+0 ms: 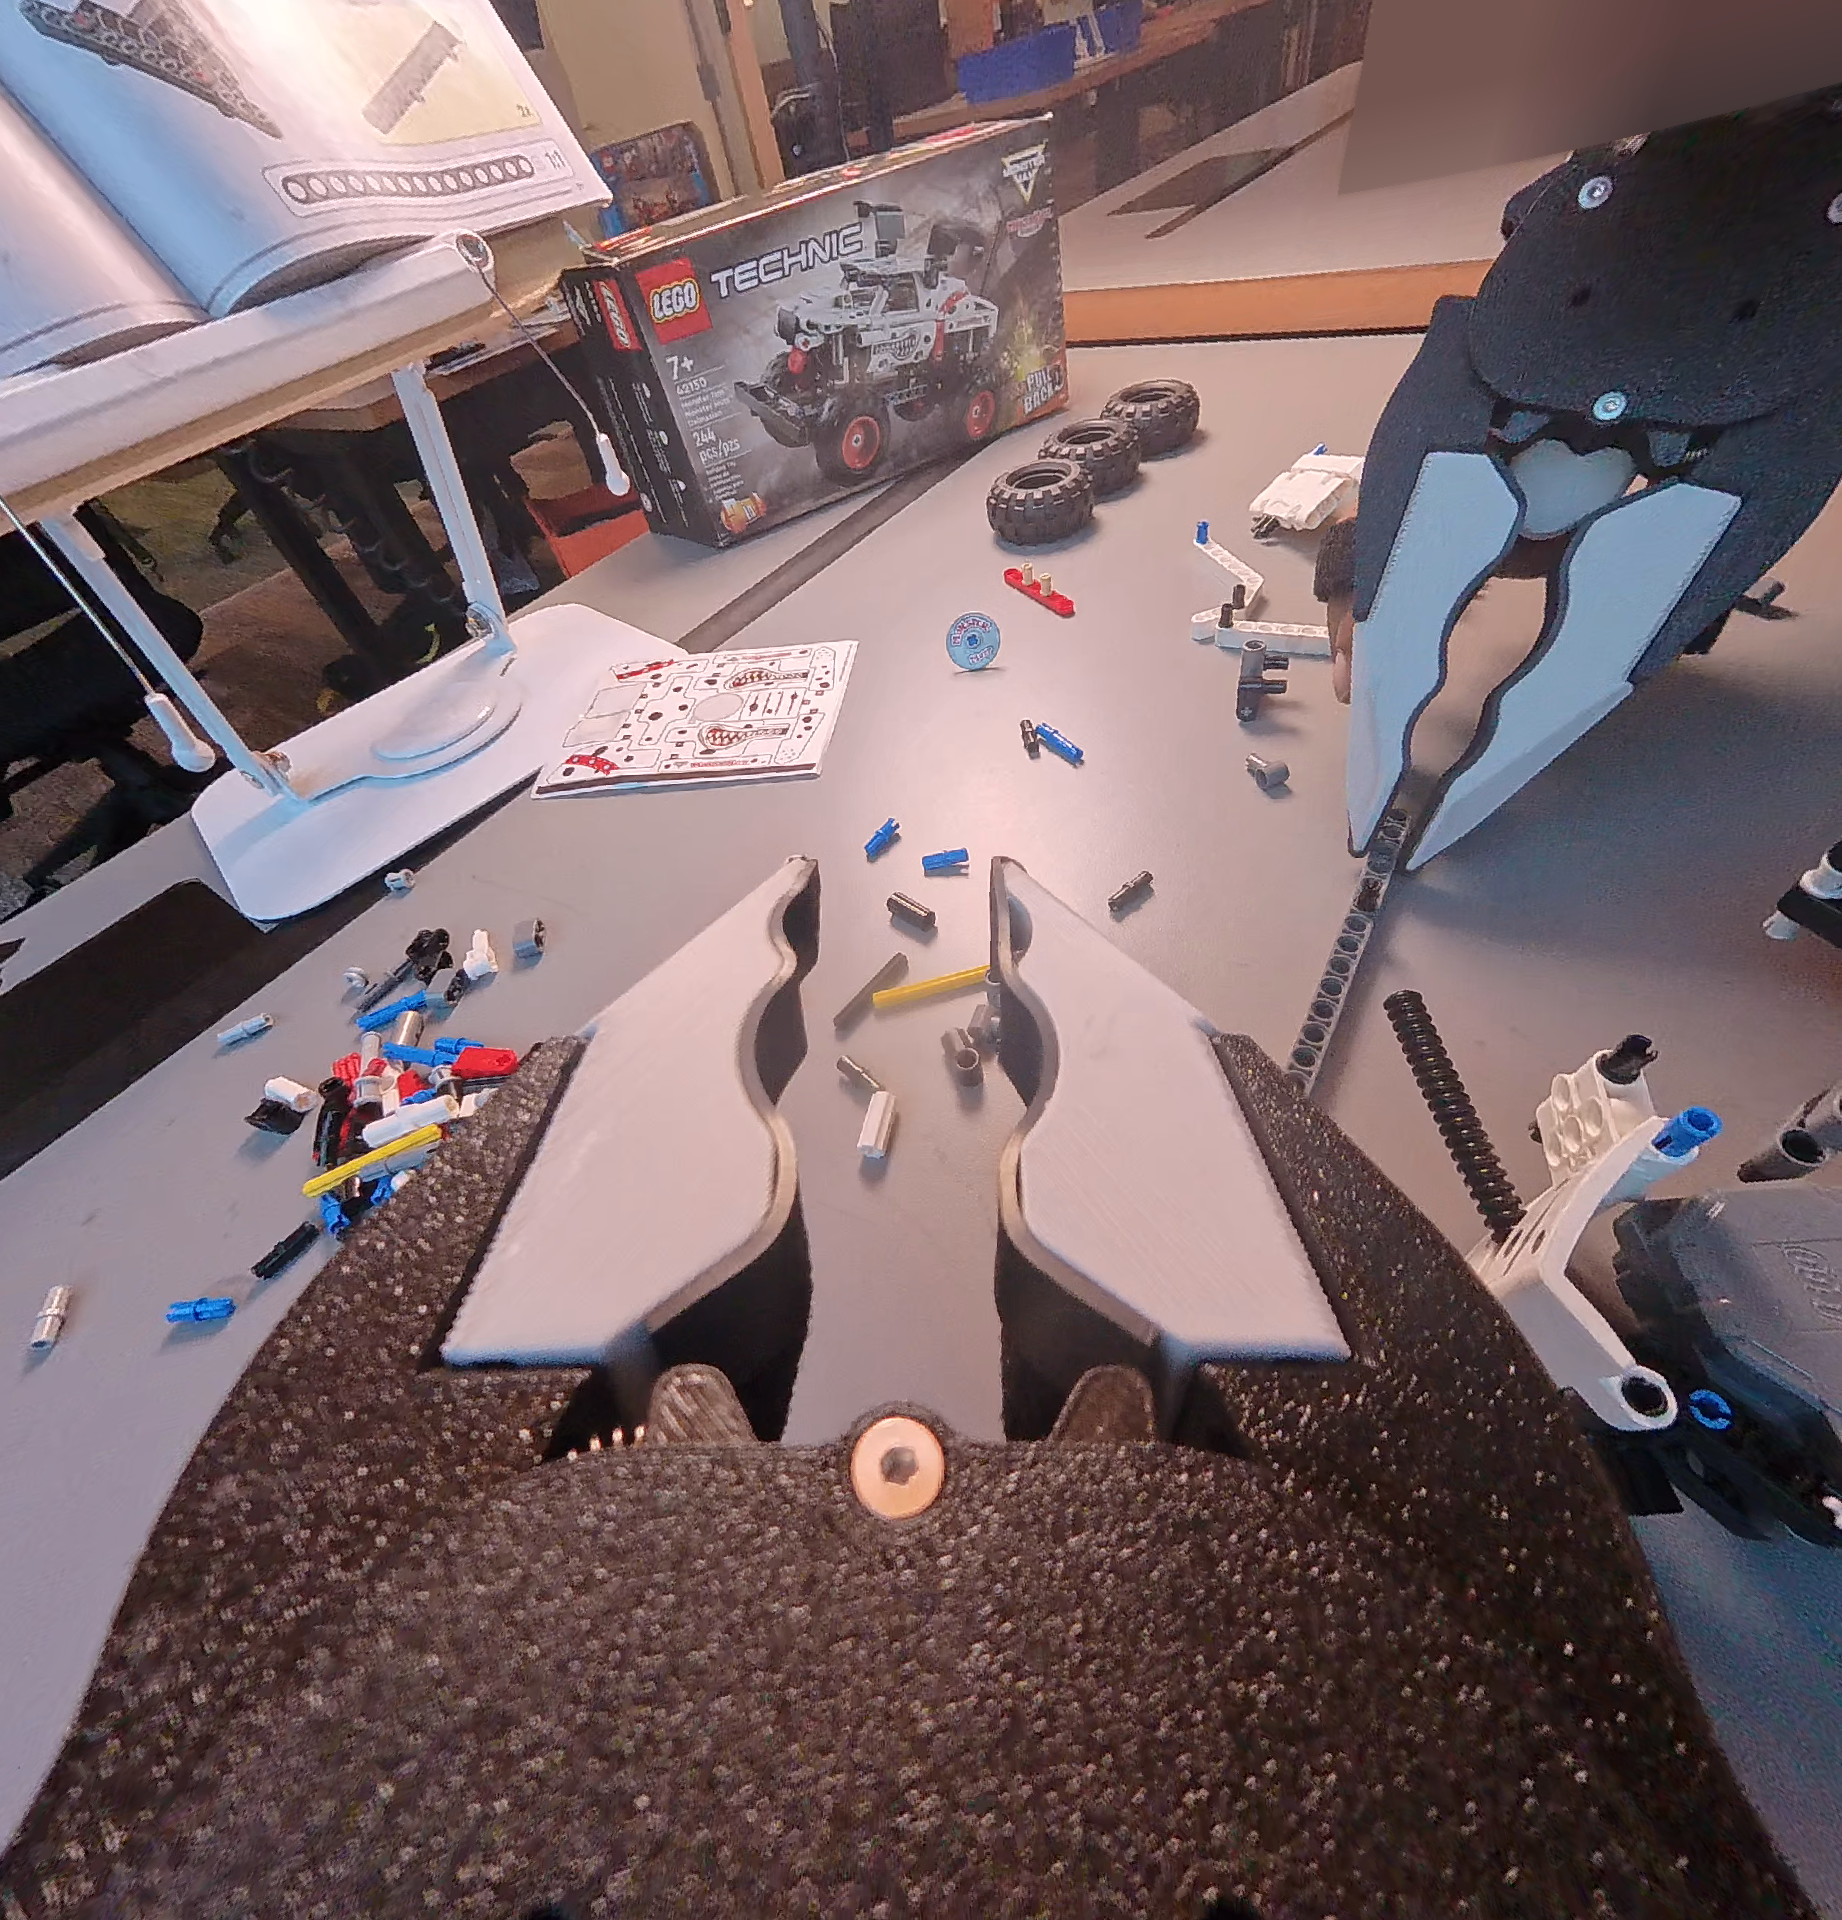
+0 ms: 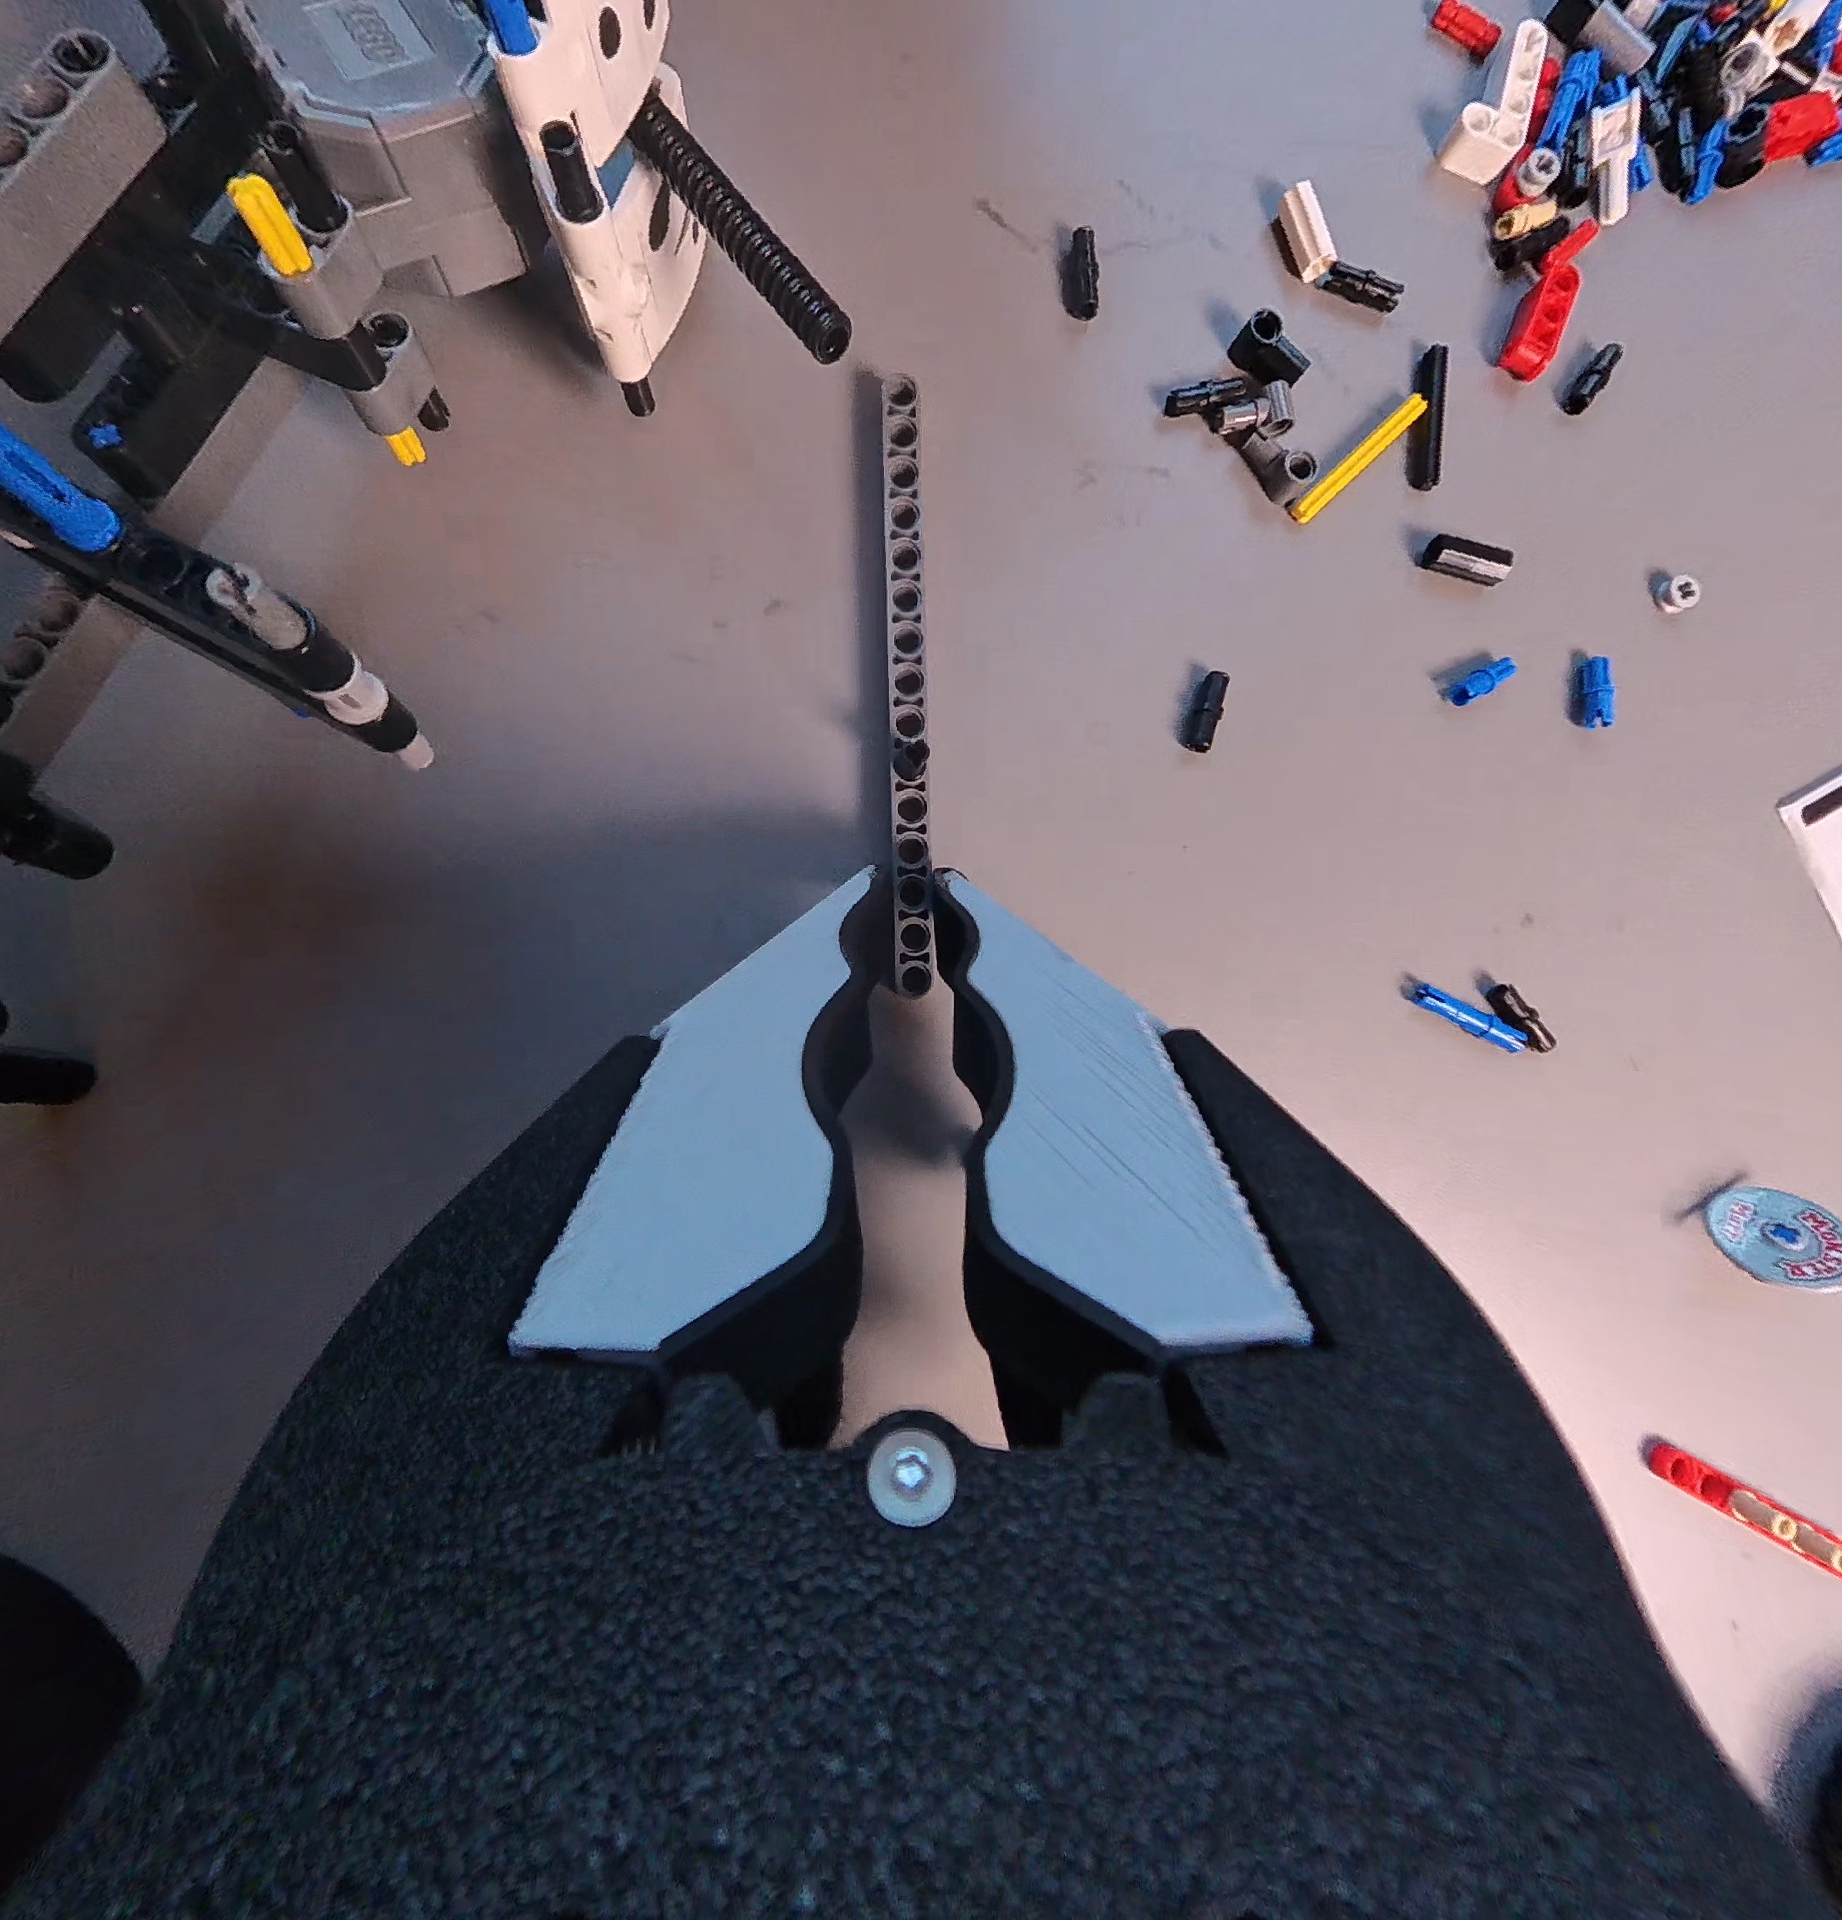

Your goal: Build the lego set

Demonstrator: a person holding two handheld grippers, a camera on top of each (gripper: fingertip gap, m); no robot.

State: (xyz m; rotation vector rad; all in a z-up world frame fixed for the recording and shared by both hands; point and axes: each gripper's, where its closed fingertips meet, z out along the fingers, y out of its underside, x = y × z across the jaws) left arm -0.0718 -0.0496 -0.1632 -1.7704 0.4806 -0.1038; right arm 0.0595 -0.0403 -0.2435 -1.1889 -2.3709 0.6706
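Observation:
My right gripper (image 2: 909,883) is shut on one end of a long dark grey beam with holes (image 2: 904,582), which stretches away over the grey table. In the left wrist view the right gripper (image 1: 1384,847) points down at the table, with the beam (image 1: 1338,977) running out from its tips. My left gripper (image 1: 901,873) is open and empty, low over loose small parts, among them a yellow axle (image 1: 932,985). The partly built grey, black and white chassis (image 2: 377,156) sits beyond the beam's far end; it also shows in the left wrist view (image 1: 1727,1320).
A pile of small pins and connectors (image 1: 397,1101) lies left of my left gripper. The set's box (image 1: 823,343), three black tyres (image 1: 1093,457), a sticker sheet (image 1: 699,717), a round blue disc (image 1: 972,641) and a red beam (image 1: 1038,590) lie farther back. An instruction book on a white stand (image 1: 221,156) is at far left. My hands' fingertips stand some 15 centimetres from each other. About 20 centimetres separates my right fingertips from the round blue disc (image 1: 972,641). It turns up in the right wrist view (image 2: 1779,1229) as well.

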